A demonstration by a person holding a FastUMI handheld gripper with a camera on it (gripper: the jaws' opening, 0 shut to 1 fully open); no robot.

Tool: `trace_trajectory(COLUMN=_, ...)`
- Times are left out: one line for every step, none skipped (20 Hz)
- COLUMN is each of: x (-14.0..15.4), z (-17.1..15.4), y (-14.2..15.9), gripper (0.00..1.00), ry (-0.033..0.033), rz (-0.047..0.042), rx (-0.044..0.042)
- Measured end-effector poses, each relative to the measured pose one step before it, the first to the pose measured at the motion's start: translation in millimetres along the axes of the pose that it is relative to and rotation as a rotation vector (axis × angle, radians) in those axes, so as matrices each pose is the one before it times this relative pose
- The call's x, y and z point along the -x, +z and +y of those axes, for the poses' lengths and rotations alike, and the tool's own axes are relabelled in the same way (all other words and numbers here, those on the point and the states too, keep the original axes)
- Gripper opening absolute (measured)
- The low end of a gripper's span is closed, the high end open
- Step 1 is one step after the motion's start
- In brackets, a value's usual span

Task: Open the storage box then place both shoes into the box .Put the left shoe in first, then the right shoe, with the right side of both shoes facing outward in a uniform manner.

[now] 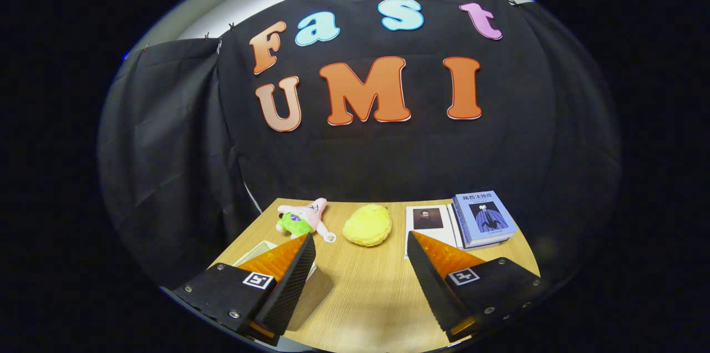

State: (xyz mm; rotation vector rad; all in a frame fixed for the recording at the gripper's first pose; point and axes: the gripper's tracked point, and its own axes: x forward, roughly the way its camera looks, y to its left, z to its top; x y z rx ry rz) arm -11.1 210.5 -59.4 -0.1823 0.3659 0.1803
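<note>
Pale wood grain marks the largest thing in reach, a table (366, 286) that carries everything else and runs up to the black cloth wall behind it. Next in size is the stack of books (483, 218), lying flat beyond the right finger, a blue-covered volume on top and a white-covered one (428, 222) with a portrait just beside it. They sit along the far edge, probably pushed back as clutter so that the middle of the table is free for work. In the same far row lie a yellow plush toy (367, 225), ahead of the gap between the fingers, and a pink star-shaped plush (304, 218) on its side near the left finger.

The gripper (360, 264) is held low over the near table edge, fingers spread wide with only bare wood between them; they grip nothing, a stance that suits searching or approaching.

Behind the left finger a pale flat corner (260, 250) pokes out, with a greyish slab below it. This may be part of the storage box or its lid, but the finger covers most of it, so that cannot be settled. No shoe can be made out, so where the shoes lie, in the box or elsewhere, cannot be judged.
</note>
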Motion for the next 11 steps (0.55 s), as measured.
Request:
trace_trajectory(x=4.74, z=-6.48, y=4.17, gripper=0.98, ry=-0.00350, rz=-0.01315, rx=-0.01266)
trace_trajectory(x=2.09, z=-7.84, y=3.64, gripper=0.98, ry=-0.00954, rz=-0.01353, rx=-0.01097)
trace_trajectory(x=1.45, z=-7.02, y=3.87, gripper=0.98, ry=-0.01383, rz=-0.01372, rx=-0.00786)
trace_trajectory(x=0.68, z=-7.96, y=2.98, gripper=0.98, ry=-0.01500, rz=-0.01113, rx=-0.00558)
trace_trajectory(x=1.43, z=-5.72, y=2.55, gripper=0.98, ry=-0.01356, rz=-0.00907, rx=-0.00512)
trace_trajectory(x=1.28, z=-5.95, y=1.11, gripper=0.98, ry=-0.01289, rz=-0.00643, rx=-0.00521)
trace_trajectory(x=1.28, z=-5.55, y=1.72, gripper=0.98, ry=-0.01344, rz=-0.00695, rx=-0.00642)
trace_trajectory(x=0.92, z=-5.21, y=0.48, gripper=0.98, ry=-0.01554, rz=-0.00768, rx=-0.00696)
trace_trajectory(x=1.49, z=-3.75, y=0.57, gripper=0.98, ry=-0.01545, rz=-0.00406, rx=-0.00562)
trace_trajectory(x=1.82, z=-3.06, y=-0.98, gripper=0.98, ry=-0.01388, rz=-0.00314, rx=-0.00758)
trace_trajectory(x=2.91, z=-2.31, y=1.41, gripper=0.98, ry=-0.01471, rz=-0.00951, rx=-0.00717)
